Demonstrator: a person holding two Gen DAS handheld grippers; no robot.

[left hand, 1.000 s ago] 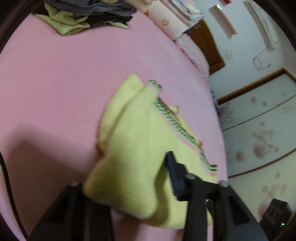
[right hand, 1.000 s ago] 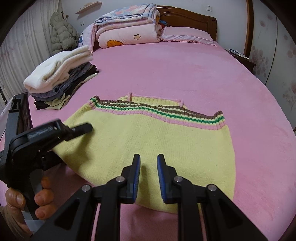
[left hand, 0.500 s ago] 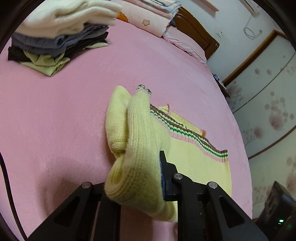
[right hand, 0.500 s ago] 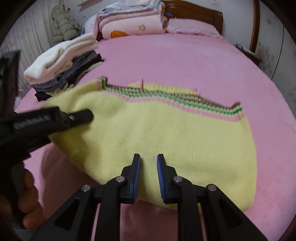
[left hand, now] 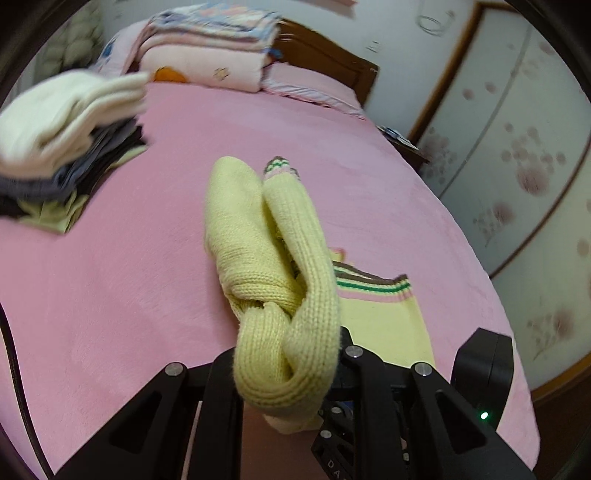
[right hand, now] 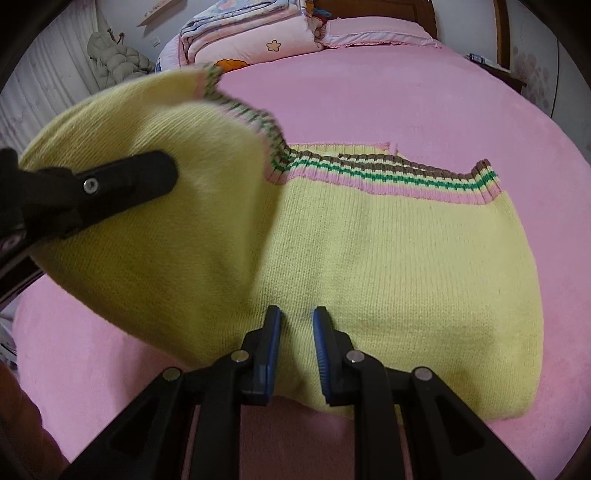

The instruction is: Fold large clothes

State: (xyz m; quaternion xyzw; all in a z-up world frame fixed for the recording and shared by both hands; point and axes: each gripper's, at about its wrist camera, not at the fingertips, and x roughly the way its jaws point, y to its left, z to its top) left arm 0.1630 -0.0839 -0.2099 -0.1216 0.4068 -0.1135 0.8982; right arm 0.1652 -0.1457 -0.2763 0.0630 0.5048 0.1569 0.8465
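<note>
Sweater (right hand: pixel 388 266), yellow knit with striped hem, lies on the pink bed (right hand: pixel 424 107); its left side is lifted off the cover. Left gripper (left hand: pixel 291 373) is clamped on a bunched fold of that raised edge, fabric draping over its fingers. Right gripper (right hand: pixel 297 347) hovers at the near edge, jaws slightly apart with nothing pinched between the blue pads (right hand: pixel 272 332). Stack of folded clothes (left hand: pixel 62 147) sits further up the bed, quilts (right hand: pixel 251 33) by the headboard.

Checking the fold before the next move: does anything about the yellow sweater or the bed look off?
Only the yellow sweater mid-fold: its left side is bunched in the left gripper and lifted off the pink bed, so the striped hem kinks upward. No damage shows.
</note>
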